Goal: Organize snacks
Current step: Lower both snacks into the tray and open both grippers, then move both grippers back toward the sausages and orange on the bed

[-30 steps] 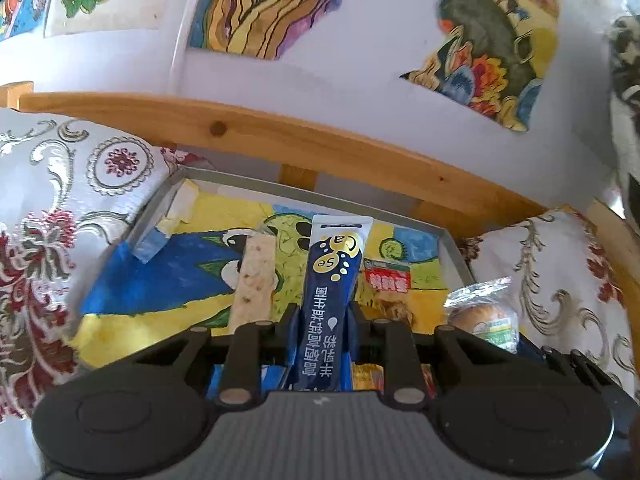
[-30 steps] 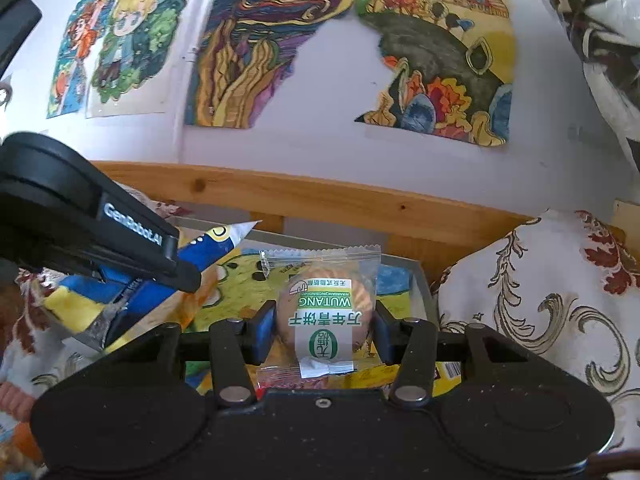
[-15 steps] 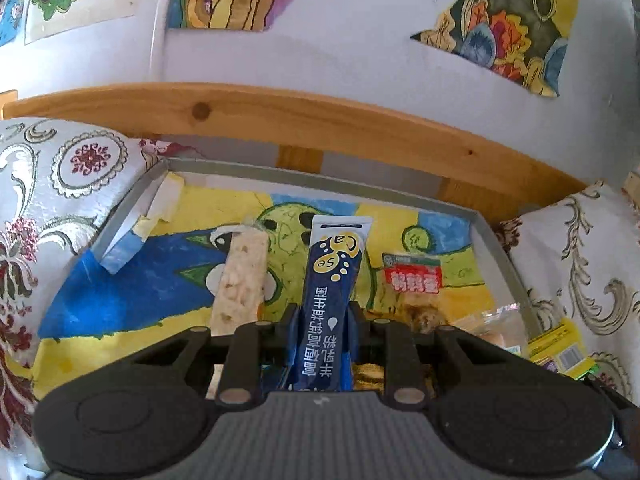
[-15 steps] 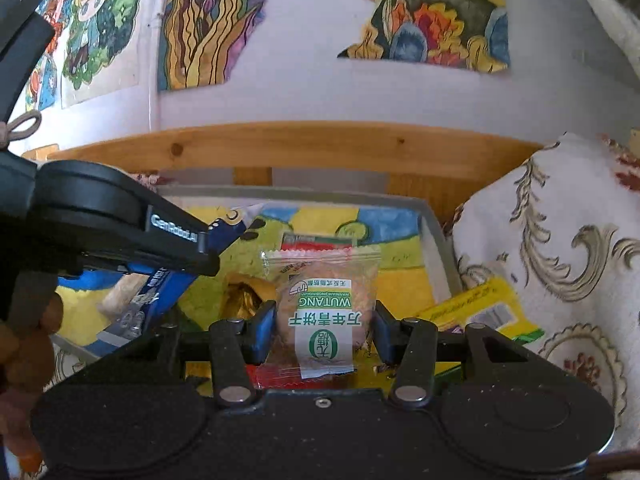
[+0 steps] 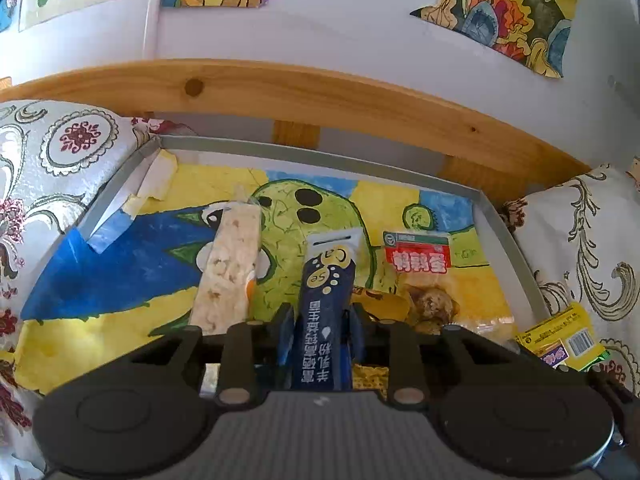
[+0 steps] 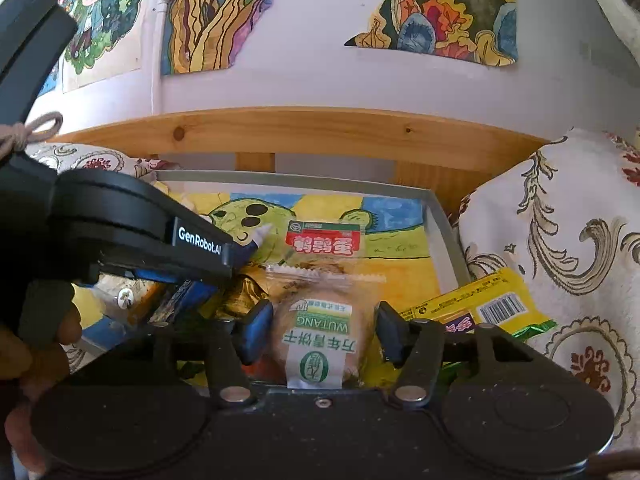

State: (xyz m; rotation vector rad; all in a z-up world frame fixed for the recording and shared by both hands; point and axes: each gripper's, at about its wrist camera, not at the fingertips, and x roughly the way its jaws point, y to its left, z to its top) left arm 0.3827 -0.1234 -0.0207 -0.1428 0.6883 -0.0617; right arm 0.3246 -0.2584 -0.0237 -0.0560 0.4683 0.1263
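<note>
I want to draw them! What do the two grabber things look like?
Both are black plastic. The left gripper and right gripper each have blue finger pads, silver screws and round black discs. The left one's side says GenRobot.AI in white.

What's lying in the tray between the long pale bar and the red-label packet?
In the left wrist view, the dark blue stick packet, held in the left claw, sits between the pale bar and red-label packet.

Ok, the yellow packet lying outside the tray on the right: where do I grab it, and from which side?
Both grippers are full, so free one first. The yellow packet lies flat, half on the tray rim, half on the patterned cushion. Probably pinch its raised long edge on the cushion side, coming from above right.
</note>
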